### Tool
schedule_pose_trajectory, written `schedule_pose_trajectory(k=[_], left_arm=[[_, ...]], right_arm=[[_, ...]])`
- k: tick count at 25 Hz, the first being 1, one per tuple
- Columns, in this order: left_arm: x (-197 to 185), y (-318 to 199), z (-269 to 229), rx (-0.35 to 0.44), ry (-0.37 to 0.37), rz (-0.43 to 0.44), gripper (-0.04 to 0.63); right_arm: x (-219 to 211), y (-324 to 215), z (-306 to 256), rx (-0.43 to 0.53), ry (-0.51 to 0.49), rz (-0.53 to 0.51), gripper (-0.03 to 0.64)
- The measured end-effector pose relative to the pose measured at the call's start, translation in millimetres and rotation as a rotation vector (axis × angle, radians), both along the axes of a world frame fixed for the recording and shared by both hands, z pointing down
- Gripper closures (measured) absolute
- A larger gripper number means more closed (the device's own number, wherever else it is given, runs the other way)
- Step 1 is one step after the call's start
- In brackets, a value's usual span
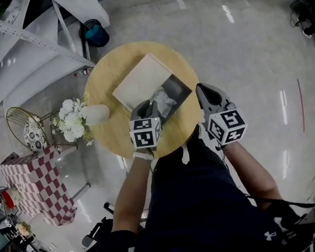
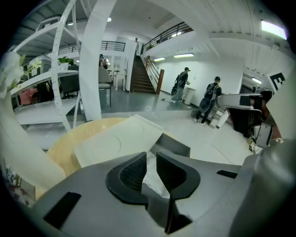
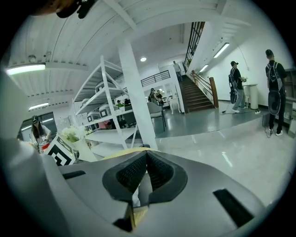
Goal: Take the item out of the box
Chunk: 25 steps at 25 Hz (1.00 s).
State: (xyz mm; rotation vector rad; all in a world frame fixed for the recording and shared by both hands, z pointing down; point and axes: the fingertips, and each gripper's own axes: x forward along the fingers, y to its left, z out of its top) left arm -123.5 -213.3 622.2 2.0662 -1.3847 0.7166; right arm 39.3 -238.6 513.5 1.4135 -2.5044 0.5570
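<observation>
Left gripper view: item (image 2: 152,183) along tool (image 2: 151,155)

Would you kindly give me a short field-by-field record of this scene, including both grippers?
surface: round wooden table
box: white, open, lying on the table
left gripper: shut on crinkled white wrapping at the box's dark opening
right gripper: shut, nothing held, at the table's right edge
other: white vase with flowers, on the table's left side
</observation>
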Motion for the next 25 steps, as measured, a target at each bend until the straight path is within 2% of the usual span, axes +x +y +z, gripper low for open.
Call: schedule_pose_trajectory(k=[13,25], left_arm=[[22.1,3.5,50.9,-0.135,-0.048,0.041,0.522],[37.1,2.2,92.5,-0.287,-0.144,0.107,0.522]], right_arm=[[27.0,-2.5,27.8,-0.061,-0.017,0.042,0.609],[59.6,-1.3,40.5,-0.093,-0.031,0.136,0.609]])
